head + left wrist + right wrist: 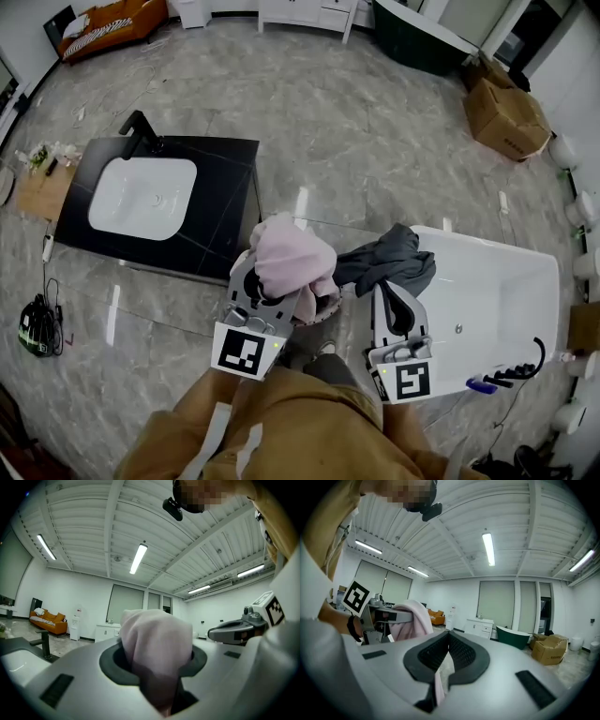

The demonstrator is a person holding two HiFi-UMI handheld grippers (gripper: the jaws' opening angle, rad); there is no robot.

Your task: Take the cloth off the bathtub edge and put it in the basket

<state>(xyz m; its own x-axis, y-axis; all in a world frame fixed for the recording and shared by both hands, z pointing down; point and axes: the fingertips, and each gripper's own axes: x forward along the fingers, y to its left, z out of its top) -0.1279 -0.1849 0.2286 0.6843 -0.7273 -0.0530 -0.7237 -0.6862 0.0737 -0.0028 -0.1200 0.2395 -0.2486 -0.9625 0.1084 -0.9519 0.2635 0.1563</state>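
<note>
Beyond tan sleeves [281, 422], clamped left gripper [267, 291] on the pink cloth [291, 258], raised clear just left of the bathtub [487, 240]. Held right gripper [449, 641] pinched together at the bathtub's near-left corner. Left a grey cloth [394, 258] draped there; judged the basket drop not yet done.

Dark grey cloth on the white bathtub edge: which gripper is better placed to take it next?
Right, probably. The right gripper sits just beside the dark grey cloth at the white bathtub edge. The left gripper is shut on a bunched pink cloth. Right's jaws pinch only a thin pale fabric strip.
</note>
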